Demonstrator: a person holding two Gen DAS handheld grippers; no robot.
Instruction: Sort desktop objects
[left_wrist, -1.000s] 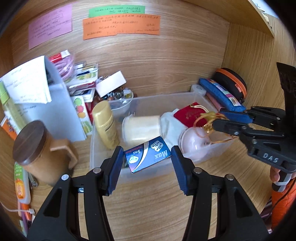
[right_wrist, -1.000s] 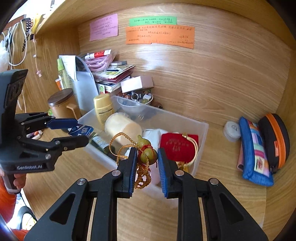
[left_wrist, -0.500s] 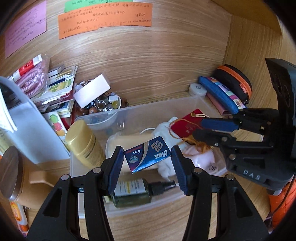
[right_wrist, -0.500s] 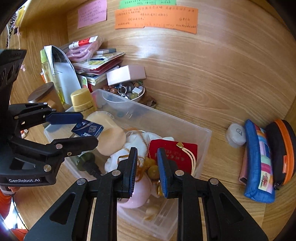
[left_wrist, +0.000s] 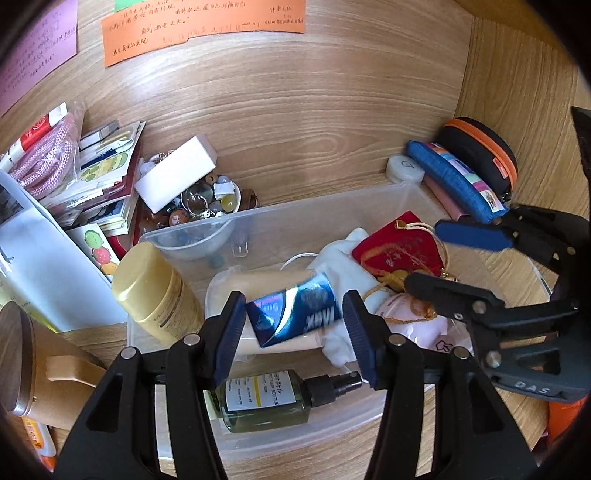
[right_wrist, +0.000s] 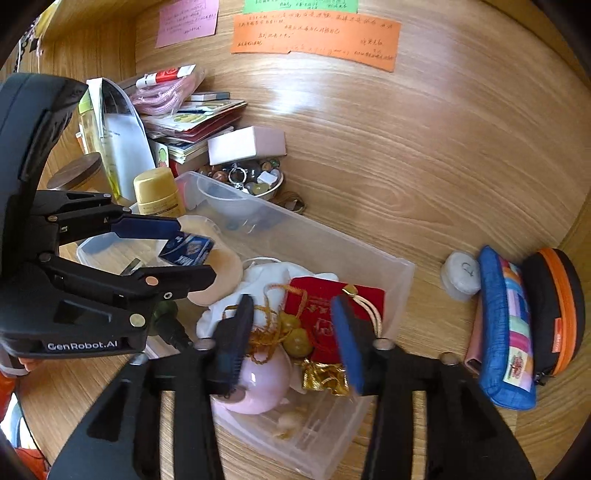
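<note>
We see a small blue-and-white cardboard box marked "Max" (left_wrist: 293, 314) blurred in the gap between the spread fingers of our left gripper (left_wrist: 293, 325), touching neither, over a clear plastic storage bin (right_wrist: 391, 291) on the wooden counter (right_wrist: 424, 177). Beneath it in the bin lie a cream lidded jar on its side (left_wrist: 266, 280), a yellow-capped lotion bottle (left_wrist: 155, 291) standing at the left end and a dark green spray bottle (left_wrist: 273, 398) lying along the near wall. Our right gripper (right_wrist: 293, 339) hangs open over the bin's other end, above a gold-corded gourd charm (right_wrist: 291, 332) resting against a red velvet pouch (right_wrist: 332, 314), a white cloth (right_wrist: 266, 280) and a pink round case (right_wrist: 262, 384). Outside the bin, to the right, a blue fabric pencil case (right_wrist: 506, 328) leans against a black case with an orange zip (right_wrist: 554, 314); behind it sits a bowl of trinkets (left_wrist: 207, 203) with a white box (left_wrist: 177, 173) on top.
</note>
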